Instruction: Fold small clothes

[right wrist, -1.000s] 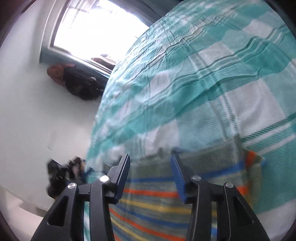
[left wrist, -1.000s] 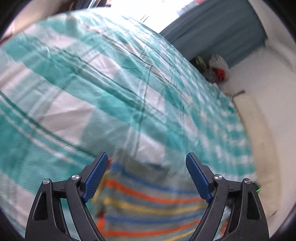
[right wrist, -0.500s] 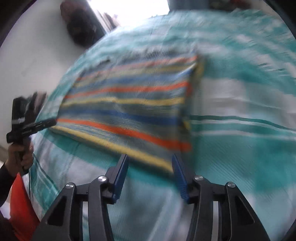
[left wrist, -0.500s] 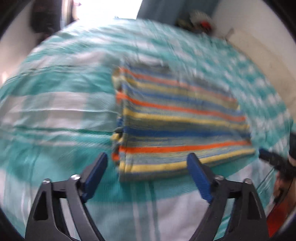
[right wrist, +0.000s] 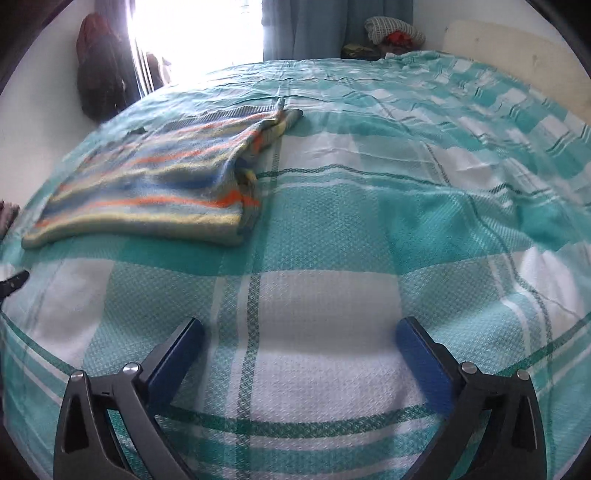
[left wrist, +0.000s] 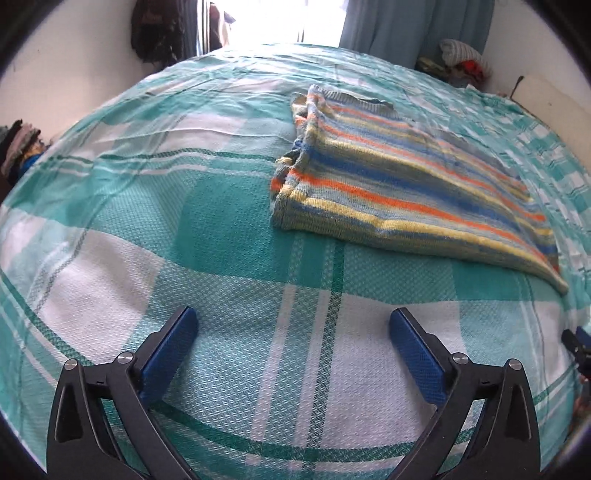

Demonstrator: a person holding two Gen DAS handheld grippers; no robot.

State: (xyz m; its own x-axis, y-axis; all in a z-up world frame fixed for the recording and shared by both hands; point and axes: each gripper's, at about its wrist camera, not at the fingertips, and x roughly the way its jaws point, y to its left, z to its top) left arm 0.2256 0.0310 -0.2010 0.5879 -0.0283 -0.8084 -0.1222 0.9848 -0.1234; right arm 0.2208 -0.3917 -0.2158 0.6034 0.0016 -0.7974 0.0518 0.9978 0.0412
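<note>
A striped knit garment in blue, orange, yellow and grey lies folded flat on the teal-and-white checked bedspread. In the left wrist view it is ahead and to the right. In the right wrist view the garment is ahead and to the left. My left gripper is open and empty, well short of the garment's near hem. My right gripper is open and empty, back from the garment and to its right.
A bright window and blue curtain are behind the bed. Clothes are piled at the far right corner. Dark clothing hangs on the left wall. A cream headboard is at the right.
Both grippers have pulled back and up from the garment's far edge to the near side of the bed. The right gripper's jaws have opened wider. The garment lies released and folded.
</note>
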